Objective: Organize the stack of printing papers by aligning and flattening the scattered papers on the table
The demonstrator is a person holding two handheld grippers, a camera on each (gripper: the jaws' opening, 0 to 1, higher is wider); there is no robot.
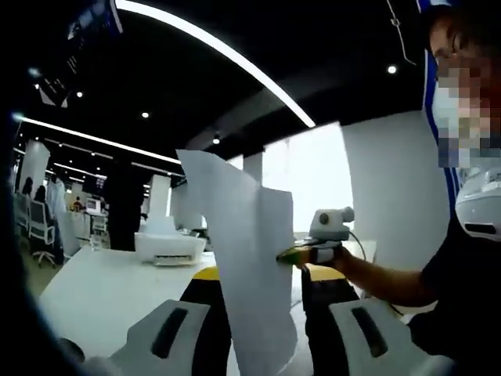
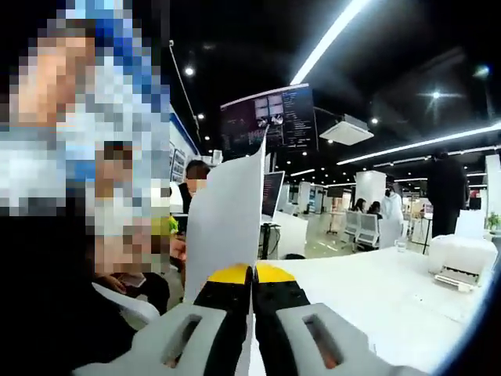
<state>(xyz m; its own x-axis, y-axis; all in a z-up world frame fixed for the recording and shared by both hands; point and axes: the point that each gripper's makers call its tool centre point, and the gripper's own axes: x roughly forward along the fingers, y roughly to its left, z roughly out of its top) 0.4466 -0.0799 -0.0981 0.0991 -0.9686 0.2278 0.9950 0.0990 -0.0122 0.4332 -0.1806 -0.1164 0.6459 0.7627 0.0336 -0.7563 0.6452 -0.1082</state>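
Two grippers are pinching one sheet of paper (image 1: 246, 266), lifted off the table and standing roughly upright in the air. Nearest in the right gripper view, the right gripper (image 2: 253, 276) is clamping shut on the lower edge of the paper (image 2: 227, 227), yellow tips pressed together with the sheet rising between them. In the left gripper view, the left gripper (image 1: 262, 286) is sitting low with its jaws spread on either side of the sheet; whether they are actually biting the paper, cannot tell. The right gripper (image 1: 301, 254) is coming in from the right there, nipping the sheet's side edge.

Long axis of the sheet is running up and away from the jaws, top corner pointing at the ceiling, upper part curling slightly.

Farther off, a white table (image 1: 94, 294) is stretching out below, with a white printer (image 1: 168, 247) sitting on it; the same printer (image 2: 462, 262) is showing at the far right of the right gripper view. Beyond that, office chairs and people standing.

Judgement: the step is squaring this sheet before laying it down. Keeping the pinch light, lowering the bottom edge first and letting it settle flat should be avoiding creases; pulling the grippers apart too hard is risking a tear.
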